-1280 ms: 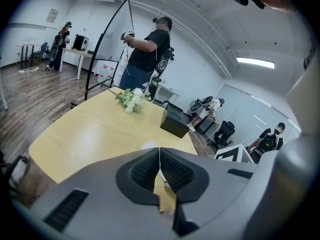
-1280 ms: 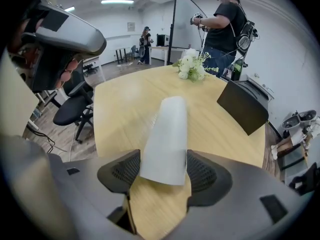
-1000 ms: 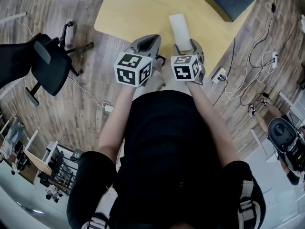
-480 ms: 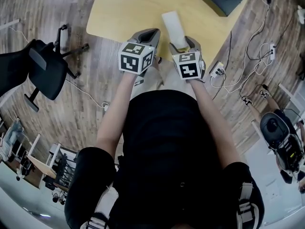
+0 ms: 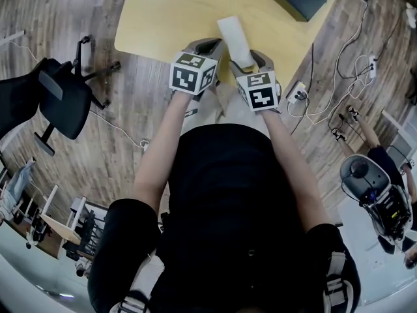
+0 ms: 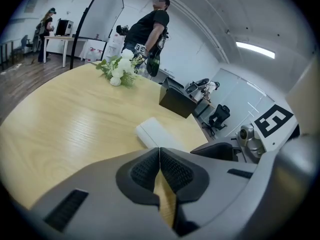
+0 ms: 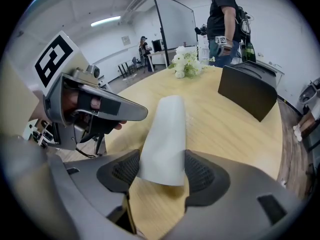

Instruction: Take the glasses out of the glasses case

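OK, both grippers have just pushed fwd from the table's edge. The case (image 5: 233, 36), which sat well ahead of them a sec ago, is now right at the tips of the right one. The right gripper (image 7: 160, 170) has its jaws spread, one pad each side of the case's near end and v. close to its sides; can't tell if they're squeezing yet. The left gripper (image 6: 159, 156) has its jaws pressed together with nothing between them, hovering just beside the case on its left, over the near part of the table (image 5: 163, 12). The case lies flat on the wood, closed up, long axis pointing away from the wearer, so no glasses in sight. My read: the reach is done and the grab is the step in hand. The right one looks set to pin the case, the left prob. has to open up before it can work the case open, so the task's barely begun. Quick count: grippers 2, case 1, glasses 0 showing, table 1. Also 1 black box (image 7: 247, 91) at the table's far side, 1 bunch of white flowers (image 7: 186, 64), and 1 office chair (image 5: 58, 93) off to the left of the table. Plus 1 person (image 6: 150, 26) standing behind the table & a 2nd person (image 6: 48, 20) far back in the room.
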